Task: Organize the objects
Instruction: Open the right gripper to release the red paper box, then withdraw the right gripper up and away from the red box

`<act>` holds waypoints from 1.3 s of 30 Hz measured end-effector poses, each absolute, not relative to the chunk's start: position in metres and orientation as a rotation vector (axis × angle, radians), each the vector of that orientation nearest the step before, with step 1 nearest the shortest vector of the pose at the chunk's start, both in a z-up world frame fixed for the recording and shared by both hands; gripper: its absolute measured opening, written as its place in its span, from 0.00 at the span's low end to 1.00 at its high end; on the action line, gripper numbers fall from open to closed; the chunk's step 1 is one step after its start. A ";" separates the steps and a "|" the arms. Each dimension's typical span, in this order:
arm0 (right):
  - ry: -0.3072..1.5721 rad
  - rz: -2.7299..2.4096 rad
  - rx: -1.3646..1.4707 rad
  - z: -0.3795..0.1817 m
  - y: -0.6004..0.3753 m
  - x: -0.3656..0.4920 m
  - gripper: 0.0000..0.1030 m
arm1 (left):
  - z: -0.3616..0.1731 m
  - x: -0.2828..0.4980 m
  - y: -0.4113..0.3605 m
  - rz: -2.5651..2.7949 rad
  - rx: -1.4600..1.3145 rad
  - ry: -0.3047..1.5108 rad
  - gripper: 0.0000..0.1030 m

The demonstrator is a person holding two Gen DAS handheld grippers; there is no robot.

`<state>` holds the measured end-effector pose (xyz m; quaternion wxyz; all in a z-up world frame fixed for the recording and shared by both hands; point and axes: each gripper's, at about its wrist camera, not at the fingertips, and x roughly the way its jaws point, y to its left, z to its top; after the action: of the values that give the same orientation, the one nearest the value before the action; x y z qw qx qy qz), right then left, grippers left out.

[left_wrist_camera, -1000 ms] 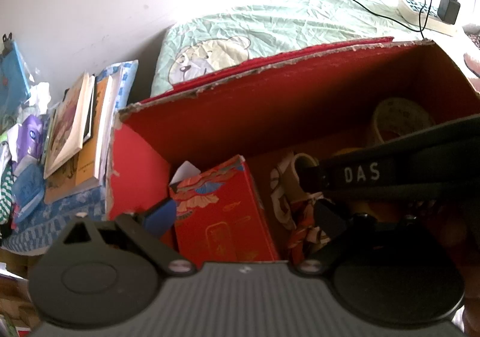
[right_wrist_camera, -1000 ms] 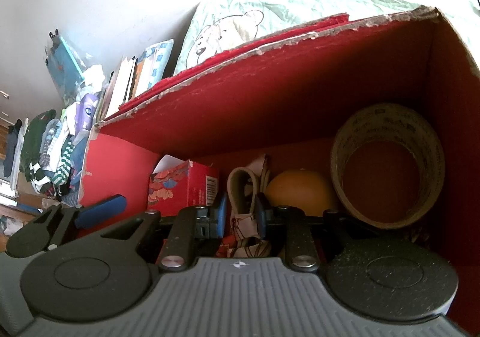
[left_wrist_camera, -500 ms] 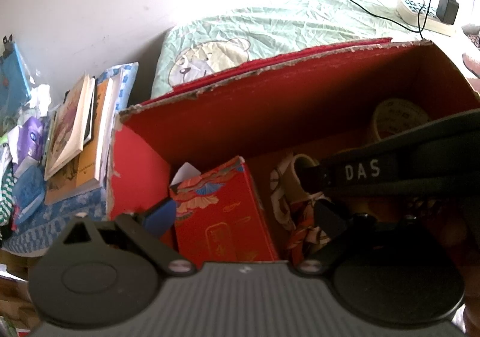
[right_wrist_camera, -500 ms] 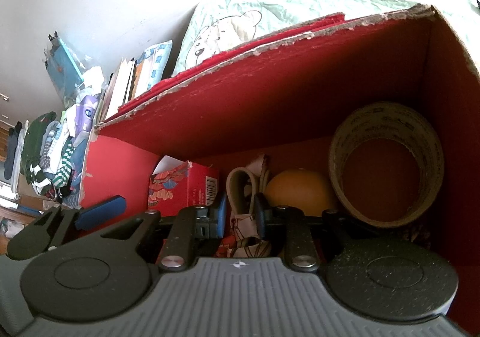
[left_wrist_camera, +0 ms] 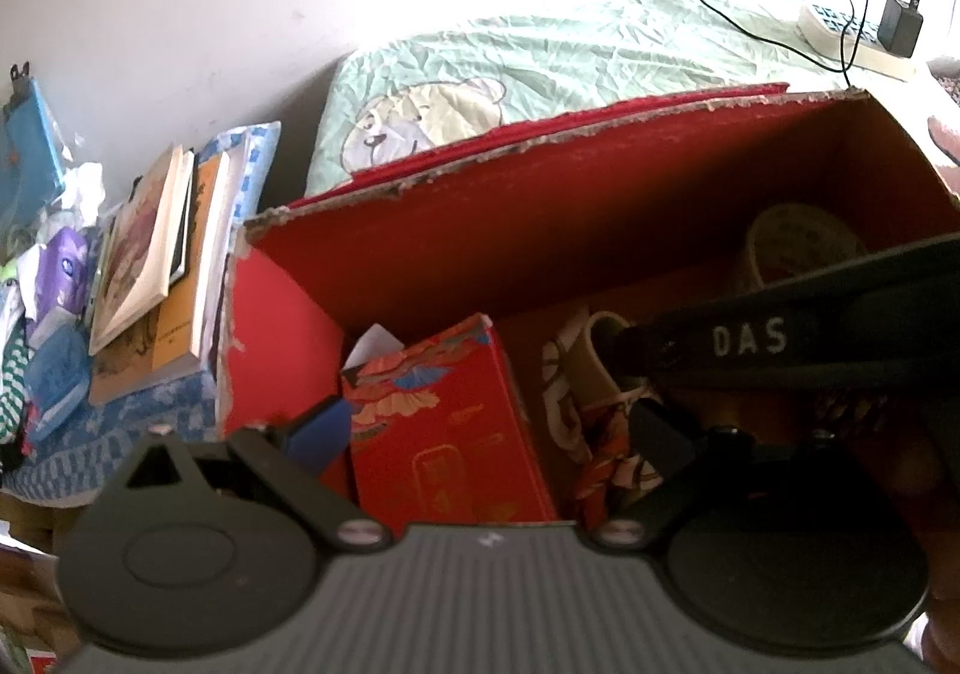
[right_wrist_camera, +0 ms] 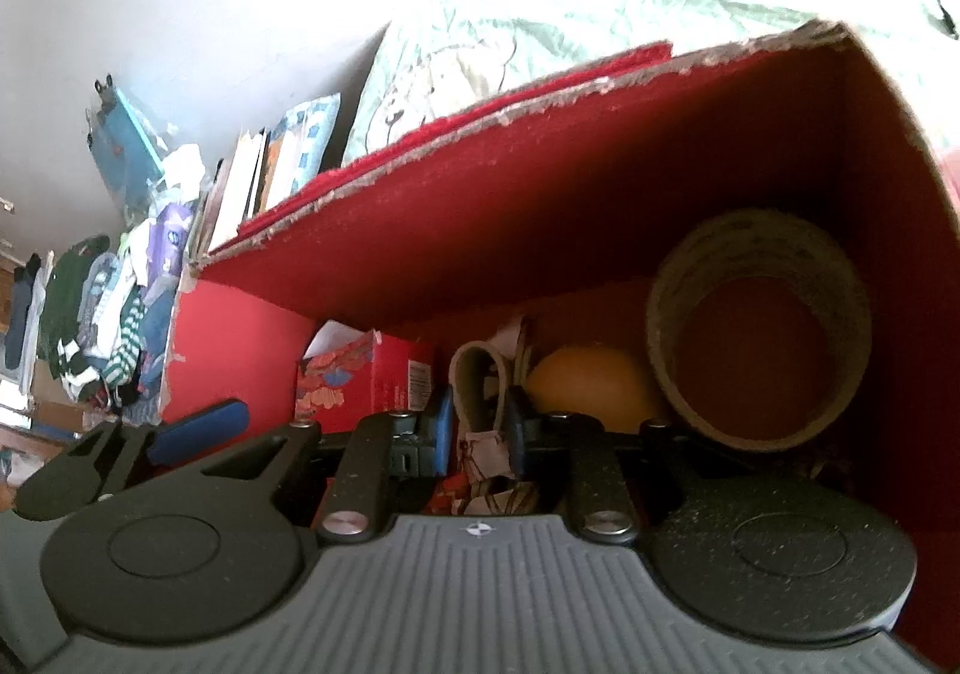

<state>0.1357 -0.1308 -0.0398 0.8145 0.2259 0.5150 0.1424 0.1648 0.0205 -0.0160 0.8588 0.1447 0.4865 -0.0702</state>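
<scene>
Right wrist view: right gripper [right_wrist_camera: 477,425], jaws nearly shut, stays pinched on the patterned slipper [right_wrist_camera: 480,392] inside the red box [right_wrist_camera: 540,206], beside the orange [right_wrist_camera: 591,389]. Nothing has shifted, so placement looks unfinished. Left gripper [left_wrist_camera: 486,431] hangs wide open over the tissue box [left_wrist_camera: 444,422], holding nothing.

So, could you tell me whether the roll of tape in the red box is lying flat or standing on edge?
Standing on edge: the tape roll shows its open centre toward the camera, in the red box beside the orange.

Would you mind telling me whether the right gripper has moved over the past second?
Yes: the right gripper has eased slightly back and up, as the big brown tape roll sits lower against it inside the red cardboard box.
</scene>
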 end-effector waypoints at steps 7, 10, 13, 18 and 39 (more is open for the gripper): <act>1.029 0.197 0.325 -0.020 -0.127 0.124 0.26 | -0.014 0.162 0.022 -0.140 0.287 1.030 0.97; 1.018 0.163 0.313 -0.015 -0.134 0.118 0.26 | -0.010 0.158 0.021 -0.139 0.295 1.019 0.97; 1.010 0.139 0.309 -0.010 -0.140 0.111 0.26 | -0.005 0.154 0.021 -0.134 0.296 1.008 0.97; 0.980 0.095 0.250 0.002 -0.145 0.097 0.27 | 0.003 0.145 0.022 -0.126 0.294 0.994 0.97; 0.874 0.017 0.163 0.036 -0.133 0.033 0.33 | 0.036 0.089 0.040 -0.113 0.215 0.981 0.97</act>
<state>0.0330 -0.1335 0.0365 0.9028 0.0787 0.4227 0.0080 0.0888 0.0404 0.0361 0.8750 0.1030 0.4699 -0.0540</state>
